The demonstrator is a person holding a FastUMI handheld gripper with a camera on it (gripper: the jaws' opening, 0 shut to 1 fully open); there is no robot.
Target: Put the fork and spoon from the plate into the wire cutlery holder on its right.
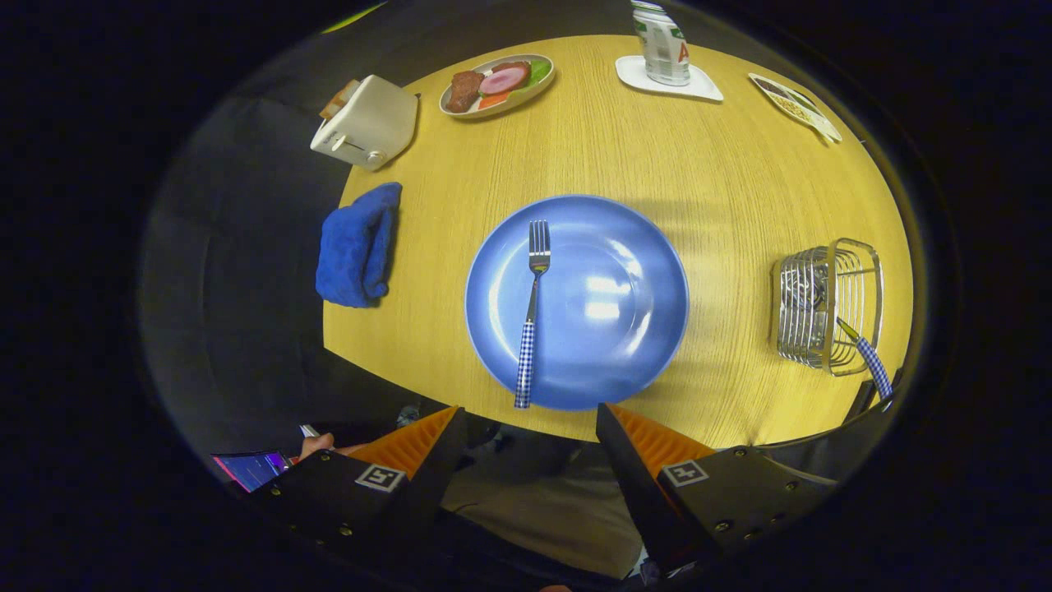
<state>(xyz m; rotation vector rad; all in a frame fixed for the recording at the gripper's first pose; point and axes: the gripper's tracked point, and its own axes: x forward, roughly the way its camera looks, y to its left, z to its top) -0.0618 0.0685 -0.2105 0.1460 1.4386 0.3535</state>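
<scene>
Blue plate [625, 329] sits just ahead of the tool [526, 440], on a yellow wood-grain bench [723, 189]. Fork [530, 316] lies on the left half of the plate, tines pointing away from the tool, checked handle running back toward it and poking just over the near rim. Tool is open, fingers spread wide, nothing between them, hovering above the bench's near edge.

Wire cutlery holder [826, 304] stands on the bench ahead and to the right of the tool, well apart from the plate. A utensil with a checked handle [873, 366] already sits in it, handle leaning out over the near right side; its head is hidden in the wires, so I can't tell what kind it is.

Ahead and to the left, at the bench edge: folded blue cloth [357, 247]. Beyond that, a white toaster [366, 123] with bread in it. Far side of the bench: oval dish of food [497, 82], a can [662, 41] on a white coaster [633, 74], and a small tray [793, 105] at far right.

A person's hand [316, 446] and a lit screen [251, 469] show just left of the left finger.
</scene>
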